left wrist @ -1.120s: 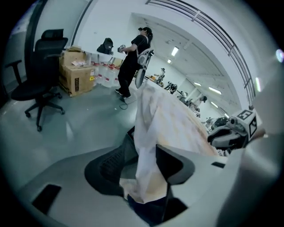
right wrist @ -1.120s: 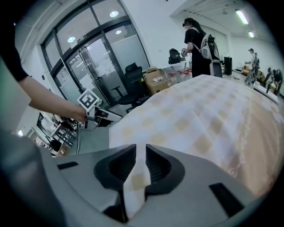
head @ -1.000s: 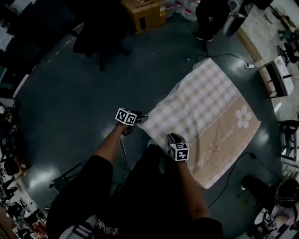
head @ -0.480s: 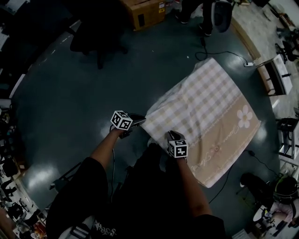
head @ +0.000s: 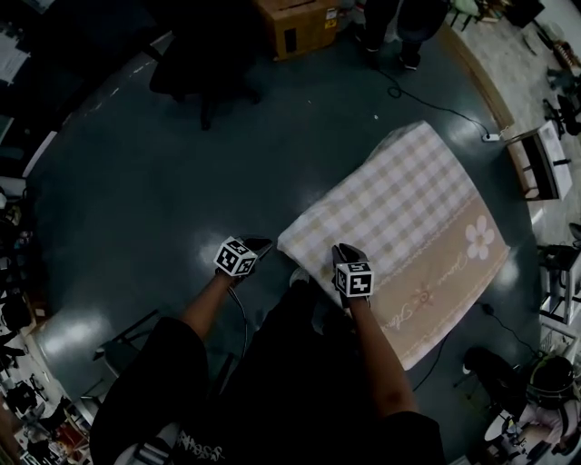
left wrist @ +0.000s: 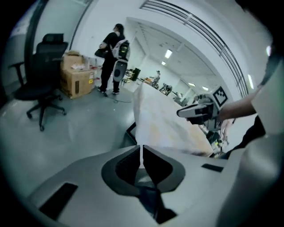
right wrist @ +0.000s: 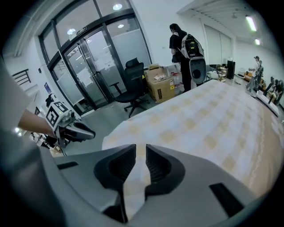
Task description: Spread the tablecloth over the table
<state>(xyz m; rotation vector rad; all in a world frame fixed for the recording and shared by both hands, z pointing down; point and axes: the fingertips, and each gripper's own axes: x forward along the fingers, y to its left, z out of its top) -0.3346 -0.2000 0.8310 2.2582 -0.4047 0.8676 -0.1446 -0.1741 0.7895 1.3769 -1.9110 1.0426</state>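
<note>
A beige checked tablecloth (head: 408,209) with a flower band lies over the table. My left gripper (head: 260,245) is at its near left corner. Its jaws have just been closing, and in the left gripper view a thin edge of tablecloth (left wrist: 155,119) stands pinched in the left gripper (left wrist: 141,151). My right gripper (head: 340,252) sits on the near edge, a little to the right. In the right gripper view the tablecloth (right wrist: 213,119) runs between the nearly shut jaws of the right gripper (right wrist: 141,155) and on below them.
A cardboard box (head: 295,23) and a black office chair (head: 195,64) stand on the dark floor beyond the table. A person (head: 399,27) stands near the box. A cable (head: 427,100) runs to a power strip (head: 490,138). Shelving (head: 540,163) lines the right side.
The left jaws, open at the cloth's near left corner a second ago, are now shut on it. Both grippers have shifted sideways along the near edge with the cloth.
</note>
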